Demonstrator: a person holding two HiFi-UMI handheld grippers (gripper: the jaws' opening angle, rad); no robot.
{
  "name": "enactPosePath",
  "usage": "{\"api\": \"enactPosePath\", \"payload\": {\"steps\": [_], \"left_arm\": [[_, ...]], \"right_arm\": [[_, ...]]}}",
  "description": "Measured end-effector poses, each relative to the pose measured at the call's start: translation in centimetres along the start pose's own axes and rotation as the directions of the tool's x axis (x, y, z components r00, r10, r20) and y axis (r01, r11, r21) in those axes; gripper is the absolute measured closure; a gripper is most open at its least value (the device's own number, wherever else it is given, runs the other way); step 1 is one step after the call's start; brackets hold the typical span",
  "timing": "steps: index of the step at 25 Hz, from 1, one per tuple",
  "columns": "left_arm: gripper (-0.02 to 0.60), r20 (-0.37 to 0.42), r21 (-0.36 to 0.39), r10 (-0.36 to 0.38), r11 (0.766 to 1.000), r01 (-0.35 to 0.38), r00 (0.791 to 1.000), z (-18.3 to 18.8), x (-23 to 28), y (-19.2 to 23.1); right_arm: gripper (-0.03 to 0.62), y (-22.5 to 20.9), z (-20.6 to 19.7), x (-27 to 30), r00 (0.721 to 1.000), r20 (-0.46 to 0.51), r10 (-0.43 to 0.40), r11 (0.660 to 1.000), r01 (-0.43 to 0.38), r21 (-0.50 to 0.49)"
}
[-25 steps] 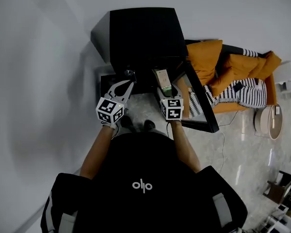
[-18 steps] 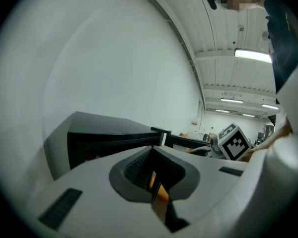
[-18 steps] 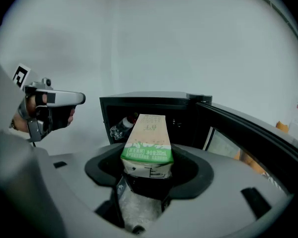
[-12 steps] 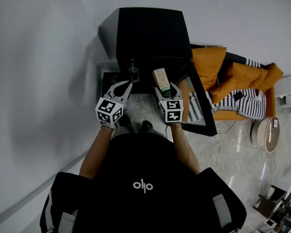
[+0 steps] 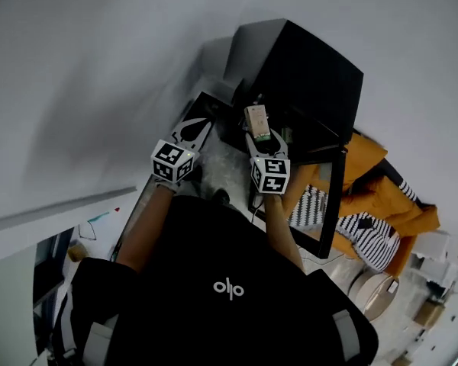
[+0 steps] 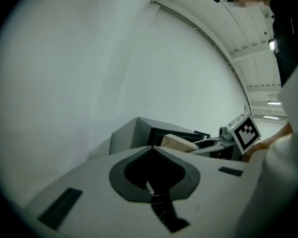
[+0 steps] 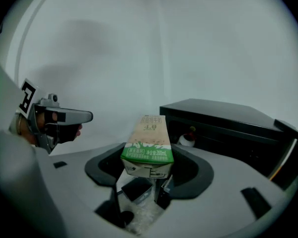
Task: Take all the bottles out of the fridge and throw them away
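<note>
My right gripper [image 5: 258, 133] is shut on a small green-and-tan milk carton [image 5: 256, 121], held up in front of the black fridge [image 5: 305, 67]. In the right gripper view the carton [image 7: 147, 144] sits upright between the jaws, and a small bottle with a red cap [image 7: 187, 140] shows inside the fridge [image 7: 223, 120]. My left gripper [image 5: 201, 126] is to the left of the carton, jaws together and nothing between them. In the left gripper view its tips [image 6: 151, 147] meet, with the carton [image 6: 179, 143] and the right gripper [image 6: 223, 135] beyond.
The fridge door [image 5: 332, 197] hangs open to the right of my right arm. Behind it lies a sofa with orange and striped cloth [image 5: 374, 204]. A white wall [image 5: 99, 67] fills the left. A round white object [image 5: 374, 296] sits on the floor at lower right.
Both grippers have swung left, away from the fridge opening and toward the wall, the right one carrying the carton. The small clear bottle seen at the left gripper's tips is out of sight.
</note>
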State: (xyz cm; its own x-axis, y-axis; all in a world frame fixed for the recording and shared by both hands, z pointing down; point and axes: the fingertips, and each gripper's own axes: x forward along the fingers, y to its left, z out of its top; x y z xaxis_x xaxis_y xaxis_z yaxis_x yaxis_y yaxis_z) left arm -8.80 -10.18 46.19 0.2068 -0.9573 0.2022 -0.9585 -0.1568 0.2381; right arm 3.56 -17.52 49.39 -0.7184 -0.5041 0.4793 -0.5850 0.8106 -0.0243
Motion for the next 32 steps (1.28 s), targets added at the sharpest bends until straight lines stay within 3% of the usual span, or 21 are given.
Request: {"api": "enactPosePath", "payload": {"steps": [6,13,20,32], "left_arm": [[0.575,0.029,-0.023,0.132,0.991,-0.131,0.991,0.9,-4.2,5.2],[0.577,0.013,-0.069,0.194,0.979,-0.193,0.981,-1.0,-6.0,8.5],[0.575,-0.037,-0.076,0.154,0.985,-0.156,0.987,-2.7,-4.2,11.1],[0.577,-0.150,-0.011,0.052,0.998,-0.054,0.987,-8.3,2.3,17.0]], "right_arm": [[0.327,6.6,1.2,3.7,0.991,-0.025,0.135,0.990,-0.136,-0.044],[0.327,9.3,0.0,6.9,0.977,-0.092,0.193,0.976,-0.201,-0.080],[0.327,9.6,-1.3,10.4,0.969,-0.147,0.197,0.976,-0.208,-0.070],[0.327,9.9,-4.7,18.7,0.963,-0.228,0.142,0.989,-0.149,-0.015]]}}
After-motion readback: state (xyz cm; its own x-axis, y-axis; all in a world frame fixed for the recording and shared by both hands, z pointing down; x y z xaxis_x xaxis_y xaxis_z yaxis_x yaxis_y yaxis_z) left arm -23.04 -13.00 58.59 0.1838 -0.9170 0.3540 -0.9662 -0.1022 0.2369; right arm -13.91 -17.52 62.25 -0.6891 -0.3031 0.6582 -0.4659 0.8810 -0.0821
